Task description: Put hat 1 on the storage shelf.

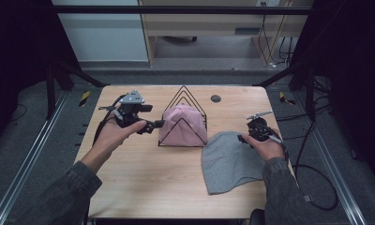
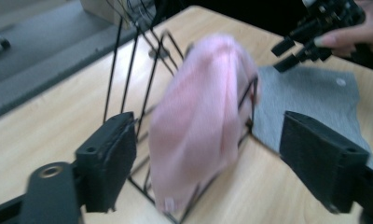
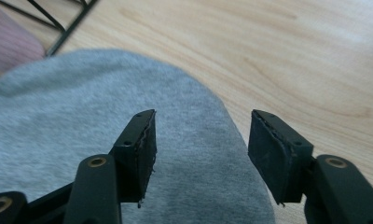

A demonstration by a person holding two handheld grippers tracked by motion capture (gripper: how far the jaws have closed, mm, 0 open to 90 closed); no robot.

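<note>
A pink knit hat (image 1: 182, 124) sits draped inside a black wire rack (image 1: 184, 97) in the middle of the table; the left gripper view shows the same pink hat (image 2: 198, 116) filling the wire rack (image 2: 128, 79). My left gripper (image 1: 158, 124) hovers open just left of the rack, its jaws wide apart and pointing at the hat, holding nothing. A grey hat (image 1: 230, 161) lies flat at the right front. Above the grey hat's (image 3: 105, 135) far right edge my right gripper (image 3: 201, 151) stands open, nothing between its jaws. The right gripper (image 1: 244, 138) is held by a hand.
The wooden table (image 1: 143, 178) has bare room at the front left and centre. A small dark round hole (image 1: 215, 98) sits near the back edge. Cables (image 1: 312, 183) trail off the right side onto the floor.
</note>
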